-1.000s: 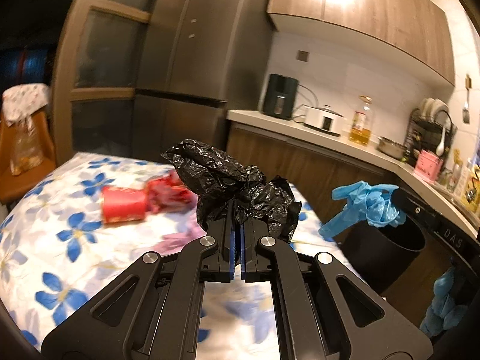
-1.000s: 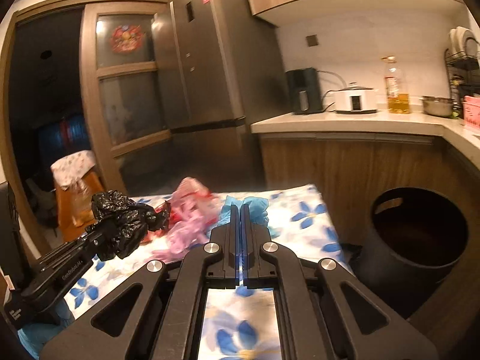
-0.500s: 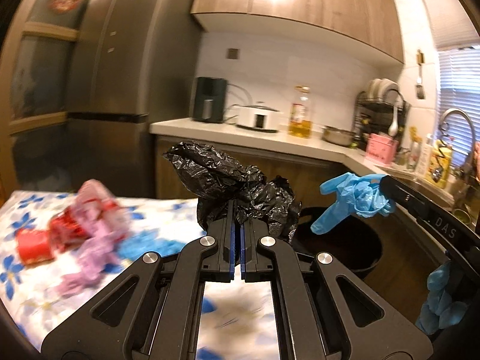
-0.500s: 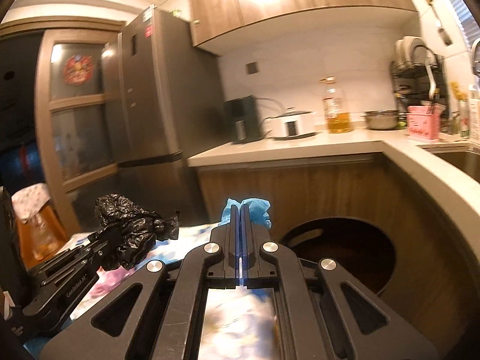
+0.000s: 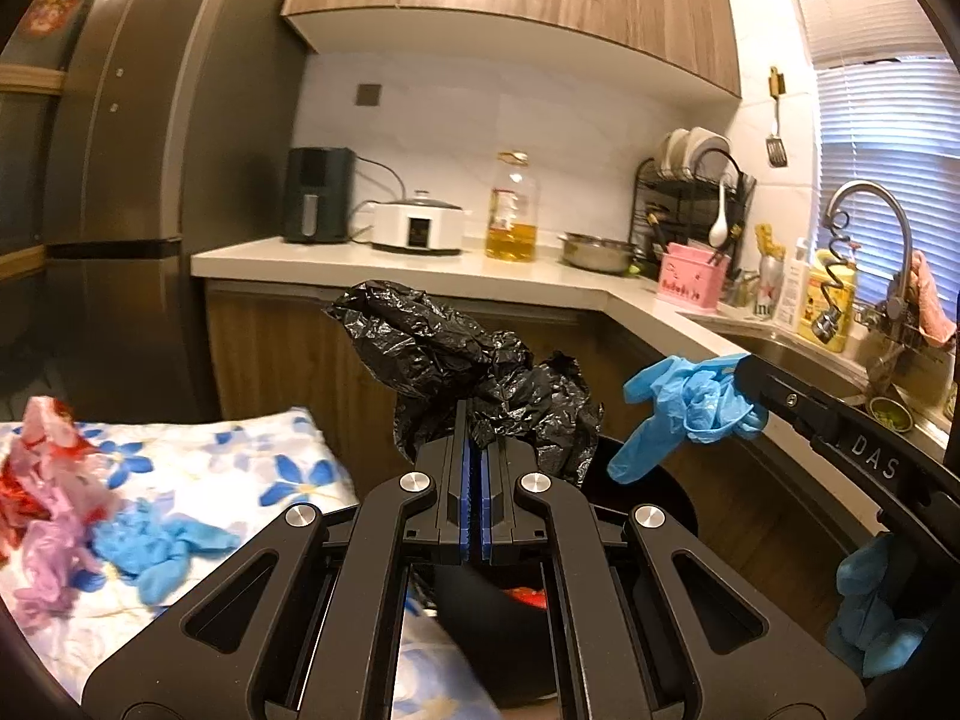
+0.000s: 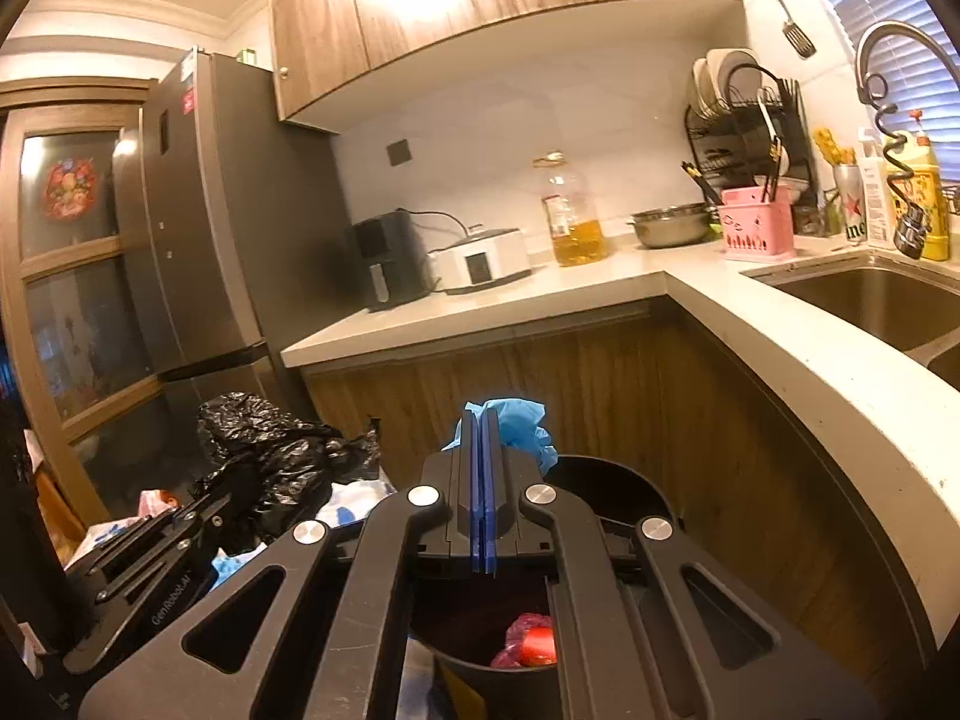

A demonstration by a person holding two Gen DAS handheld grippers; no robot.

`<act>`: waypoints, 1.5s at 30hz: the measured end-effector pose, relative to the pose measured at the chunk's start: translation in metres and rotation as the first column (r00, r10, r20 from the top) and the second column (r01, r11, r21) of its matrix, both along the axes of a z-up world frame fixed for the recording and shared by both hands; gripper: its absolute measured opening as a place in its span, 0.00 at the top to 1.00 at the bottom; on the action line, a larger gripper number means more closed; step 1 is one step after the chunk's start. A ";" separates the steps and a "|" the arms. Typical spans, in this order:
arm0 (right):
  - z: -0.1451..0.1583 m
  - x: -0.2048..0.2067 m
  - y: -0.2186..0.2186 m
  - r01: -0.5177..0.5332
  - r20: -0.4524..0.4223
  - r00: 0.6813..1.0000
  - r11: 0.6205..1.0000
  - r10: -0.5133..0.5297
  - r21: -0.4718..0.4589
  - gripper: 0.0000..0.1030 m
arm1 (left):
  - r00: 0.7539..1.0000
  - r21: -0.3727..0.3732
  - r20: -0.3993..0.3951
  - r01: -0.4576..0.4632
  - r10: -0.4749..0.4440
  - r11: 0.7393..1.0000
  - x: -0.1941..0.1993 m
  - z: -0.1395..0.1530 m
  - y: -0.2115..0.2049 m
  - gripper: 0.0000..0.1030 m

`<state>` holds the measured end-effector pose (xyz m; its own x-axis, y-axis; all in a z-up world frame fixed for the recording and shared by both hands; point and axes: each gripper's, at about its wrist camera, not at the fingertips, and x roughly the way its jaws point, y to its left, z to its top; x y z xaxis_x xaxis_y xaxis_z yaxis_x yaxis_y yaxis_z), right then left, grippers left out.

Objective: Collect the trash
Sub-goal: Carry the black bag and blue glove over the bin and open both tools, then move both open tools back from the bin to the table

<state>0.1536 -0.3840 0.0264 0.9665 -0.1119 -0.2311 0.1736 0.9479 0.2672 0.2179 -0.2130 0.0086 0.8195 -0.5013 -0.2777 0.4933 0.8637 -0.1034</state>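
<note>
My left gripper is shut on a crumpled black plastic bag and holds it above the near rim of the black trash bin. My right gripper is shut on a blue glove over the same bin; the glove also shows in the left wrist view. Red trash lies inside the bin. The black bag shows at the left of the right wrist view.
A floral-cloth table at the left holds a blue glove, pink wrappers and red trash. A wooden counter with appliances, an oil bottle and a sink wraps behind the bin.
Both grippers have swung right from the table to above the bin, each still holding its item. The table and its trash have slid to the left of view.
</note>
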 end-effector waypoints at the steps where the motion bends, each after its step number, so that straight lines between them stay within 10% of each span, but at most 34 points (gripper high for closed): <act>1: -0.002 0.001 -0.003 0.004 -0.003 1.000 1.000 -0.004 0.003 0.98 | 1.000 0.003 -0.005 0.005 -0.005 1.000 0.002 -0.002 -0.004 0.99; 17: -0.017 0.019 -0.021 0.019 -0.035 0.999 1.000 -0.019 0.022 0.98 | 0.996 0.029 -0.045 0.083 -0.081 0.996 0.023 -0.023 -0.040 0.98; 22: -0.021 0.020 -0.021 0.040 -0.029 0.999 0.999 -0.039 0.017 0.63 | 0.989 0.010 -0.084 0.122 -0.120 0.993 0.032 -0.030 -0.043 0.98; 27: -0.022 0.014 -0.024 0.076 -0.033 0.997 0.997 -0.075 0.029 0.55 | 0.985 0.028 -0.107 0.140 -0.136 0.990 0.036 -0.039 -0.045 0.92; 35: -0.020 0.003 -0.014 0.096 -0.031 0.995 0.995 -0.096 -0.002 0.37 | 0.991 0.012 -0.100 0.094 -0.092 0.996 0.029 -0.039 -0.020 0.35; 45: -0.025 -0.018 0.017 0.060 -0.033 0.998 0.998 -0.061 -0.026 0.17 | 0.992 -0.029 -0.075 -0.105 0.103 0.994 -0.009 -0.033 0.058 0.09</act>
<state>0.1360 -0.3666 0.0014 0.9494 -0.1764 -0.2600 0.2397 0.9417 0.2362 0.2093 -0.1553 -0.0246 0.8455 -0.4244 -0.3240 0.3911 0.9054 -0.1654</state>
